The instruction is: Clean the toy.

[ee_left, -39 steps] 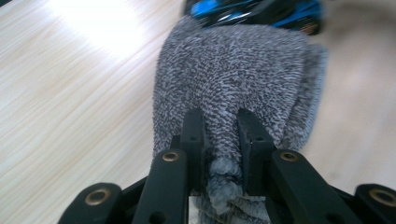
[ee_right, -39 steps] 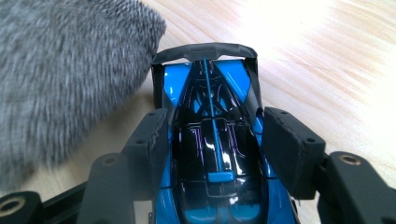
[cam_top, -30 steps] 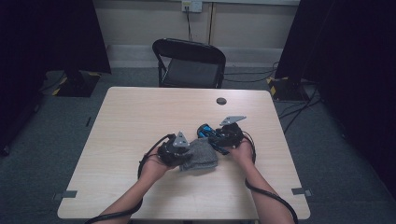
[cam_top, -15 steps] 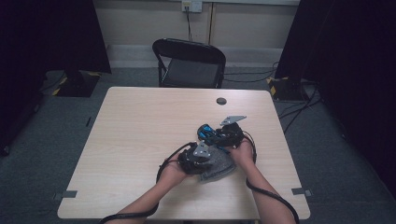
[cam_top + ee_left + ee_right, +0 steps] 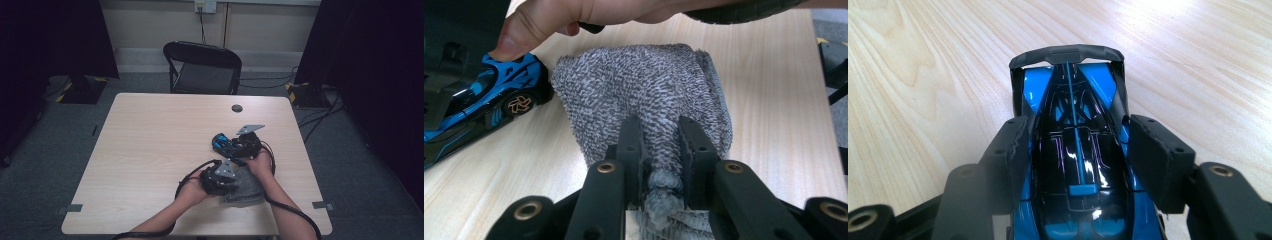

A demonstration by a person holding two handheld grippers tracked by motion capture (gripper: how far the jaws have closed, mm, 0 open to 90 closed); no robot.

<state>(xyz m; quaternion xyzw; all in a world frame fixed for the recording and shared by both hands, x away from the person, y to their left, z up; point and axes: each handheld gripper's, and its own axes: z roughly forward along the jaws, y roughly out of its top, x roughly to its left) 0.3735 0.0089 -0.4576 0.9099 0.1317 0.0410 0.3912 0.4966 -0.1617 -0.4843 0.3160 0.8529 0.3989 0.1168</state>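
A blue and black toy car point(image 5: 1075, 150) sits on the bench point(image 5: 150, 145) toward its right half, and just beside it, nearer the person, lies a folded grey towel point(image 5: 644, 95). In the right gripper view the right tool point(image 5: 1075, 165) has its two black jaws set about half apart, one against each flank of the car, holding it by the body with the rear wing pointing away from the camera. In the left gripper view the left tool point(image 5: 659, 150) has its jaws drawn in narrow, pinching a bunched fold at the near edge of the towel, while the rest of the cloth lies spread ahead of it on the wood; the car shows at the left of that view, close to the towel's edge, with the fingers of the person's right hand point(image 5: 589, 15) above it. From the high view the left tool point(image 5: 220, 176) rests over the towel point(image 5: 245, 187) and the right tool point(image 5: 239, 145) lies just beyond it on the car point(image 5: 222, 144). The bench is pale wood with a small dark round cap point(image 5: 237, 108) near its far edge. Behind it stands a black folding chair point(image 5: 202, 67) on grey carpet, with dark curtains at both sides and a wall socket point(image 5: 205, 6) above.
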